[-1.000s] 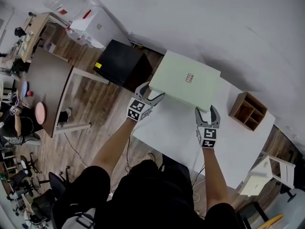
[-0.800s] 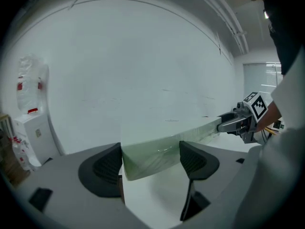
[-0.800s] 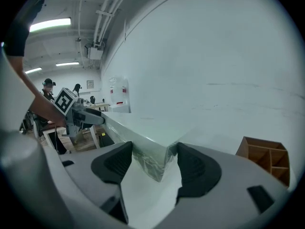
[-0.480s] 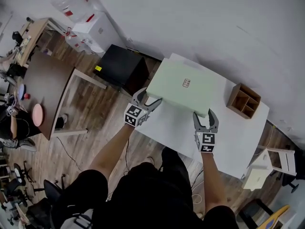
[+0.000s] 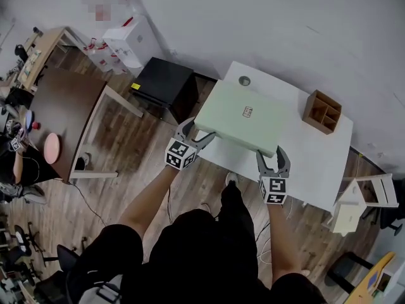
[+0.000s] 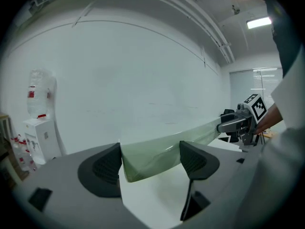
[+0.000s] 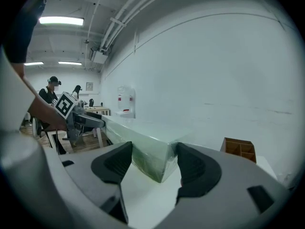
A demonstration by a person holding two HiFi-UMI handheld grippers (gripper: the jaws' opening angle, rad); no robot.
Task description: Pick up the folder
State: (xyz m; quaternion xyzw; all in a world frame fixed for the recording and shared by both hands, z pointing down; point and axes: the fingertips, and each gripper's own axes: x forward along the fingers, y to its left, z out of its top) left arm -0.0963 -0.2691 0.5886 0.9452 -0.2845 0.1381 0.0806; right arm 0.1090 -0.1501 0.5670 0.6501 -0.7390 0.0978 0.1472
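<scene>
A: What is hidden or hard to read?

B: The underside of the flat pale green plastic folder (image 5: 240, 114). The small label on its top is too small to read. In the right gripper view, a jaw cuts off part of the brown wooden compartment box (image 5: 322, 111). Whether the folder's far edge touches the white rectangular table (image 5: 316, 163) cannot be told.

A: The tools?

B: The left gripper (image 5: 199, 130) is clamped on the folder's near left corner, and the right gripper (image 5: 273, 156) is clamped on its near right corner. In each gripper view the corner sits squarely between the dark pads.

A: Where is the folder?

B: Over the table's near left part, its near corners raised clear of the white top.

A: Counts?

B: One folder, two grippers, one wooden box, one white table. There is also one small grey round spot (image 5: 244, 81) near the table's far corner and one black cabinet (image 5: 164, 84) on the floor beside it.
</scene>
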